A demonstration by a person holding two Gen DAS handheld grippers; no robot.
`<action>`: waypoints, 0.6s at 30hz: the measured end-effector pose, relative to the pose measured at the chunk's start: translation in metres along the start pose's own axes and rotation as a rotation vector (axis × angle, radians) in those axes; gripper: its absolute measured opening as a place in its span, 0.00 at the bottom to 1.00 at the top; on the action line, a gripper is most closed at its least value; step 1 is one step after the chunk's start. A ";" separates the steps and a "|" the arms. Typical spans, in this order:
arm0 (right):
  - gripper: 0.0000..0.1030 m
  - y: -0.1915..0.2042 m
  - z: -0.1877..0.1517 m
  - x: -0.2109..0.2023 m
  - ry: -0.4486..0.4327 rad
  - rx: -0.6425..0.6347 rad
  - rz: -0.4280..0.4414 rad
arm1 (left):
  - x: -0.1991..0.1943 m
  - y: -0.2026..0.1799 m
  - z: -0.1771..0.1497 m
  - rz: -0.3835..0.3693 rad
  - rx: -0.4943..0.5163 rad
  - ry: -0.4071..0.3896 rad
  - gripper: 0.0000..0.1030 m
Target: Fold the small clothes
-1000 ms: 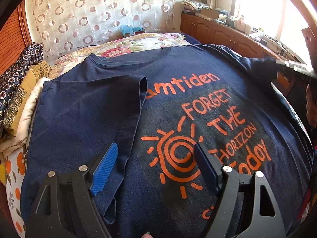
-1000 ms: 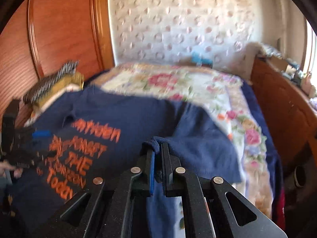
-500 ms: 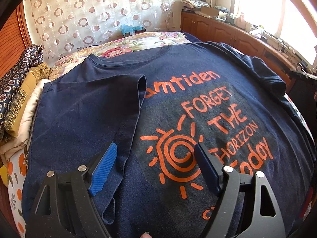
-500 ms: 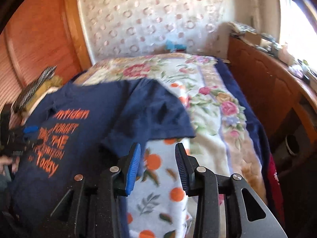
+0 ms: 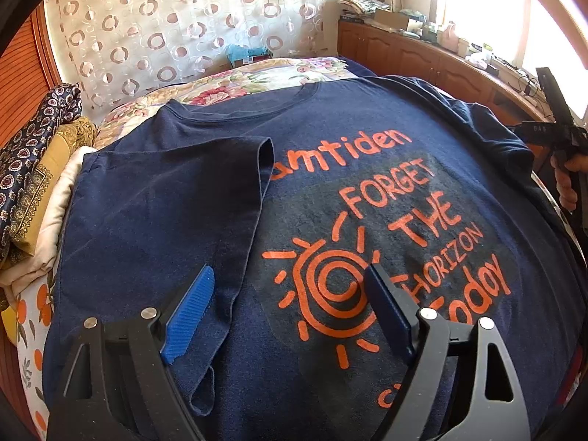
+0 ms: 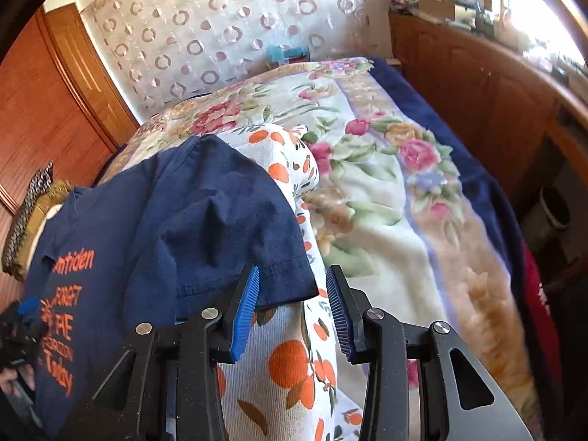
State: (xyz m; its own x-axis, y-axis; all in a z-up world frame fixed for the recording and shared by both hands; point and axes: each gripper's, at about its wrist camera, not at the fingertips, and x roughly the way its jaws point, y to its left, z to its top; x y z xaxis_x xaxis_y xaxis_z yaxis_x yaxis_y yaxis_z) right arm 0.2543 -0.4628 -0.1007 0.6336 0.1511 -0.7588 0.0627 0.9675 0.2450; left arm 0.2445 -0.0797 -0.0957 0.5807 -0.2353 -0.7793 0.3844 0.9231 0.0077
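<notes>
A navy T-shirt (image 5: 367,147) with orange print lies front up on the bed. Its left side and sleeve (image 5: 176,202) are folded in over the chest. My left gripper (image 5: 288,268) hovers over the sun print, jaws wide and still opening, nothing between them. In the right wrist view the other sleeve (image 6: 228,220) lies spread on the bed. My right gripper (image 6: 293,268) sits at its hem with the jaws closing. The hem's corner is between the pads, which do not press on it. That gripper also shows as a dark frame (image 5: 551,128) at the shirt's right edge.
Folded fabrics (image 5: 33,169) are stacked at the bed's left edge. An orange-print sheet (image 6: 294,360) and a floral blanket (image 6: 367,183) cover the bed. A wooden cabinet (image 5: 422,58) with clutter on top runs along the right side, close to the bed.
The right gripper let go of the sleeve, opened, rolled and moved down to the sleeve's hem. The sleeve now lies flat. The left gripper stayed over the print.
</notes>
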 end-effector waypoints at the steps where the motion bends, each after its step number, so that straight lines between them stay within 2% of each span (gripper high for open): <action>1: 0.21 -0.001 0.003 -0.002 0.004 0.001 0.016 | 0.000 0.000 0.000 0.000 0.000 0.000 0.81; 3: 0.06 0.003 0.005 -0.006 0.005 -0.016 0.022 | 0.000 0.000 0.000 0.000 0.000 0.000 0.81; 4: 0.03 -0.004 0.007 -0.018 -0.009 -0.027 0.005 | 0.000 0.000 0.000 -0.001 -0.001 0.000 0.81; 7: 0.02 -0.015 0.015 -0.043 -0.072 -0.046 -0.006 | 0.000 0.000 0.000 0.000 0.000 0.000 0.81; 11: 0.02 -0.013 0.044 -0.078 -0.131 -0.087 -0.055 | 0.000 0.000 0.000 0.001 0.001 -0.001 0.81; 14: 0.02 0.015 0.060 -0.104 -0.166 -0.171 -0.060 | -0.001 -0.001 -0.001 0.004 0.009 -0.003 0.81; 18: 0.02 0.079 0.069 -0.128 -0.198 -0.302 -0.007 | -0.008 -0.001 -0.003 0.004 0.011 -0.024 0.81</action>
State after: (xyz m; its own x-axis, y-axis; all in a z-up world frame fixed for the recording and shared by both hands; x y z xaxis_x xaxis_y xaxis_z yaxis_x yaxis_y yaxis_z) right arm 0.2313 -0.4200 0.0576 0.7728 0.1302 -0.6212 -0.1440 0.9892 0.0282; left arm 0.2376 -0.0783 -0.0913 0.5991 -0.2389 -0.7642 0.3898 0.9207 0.0177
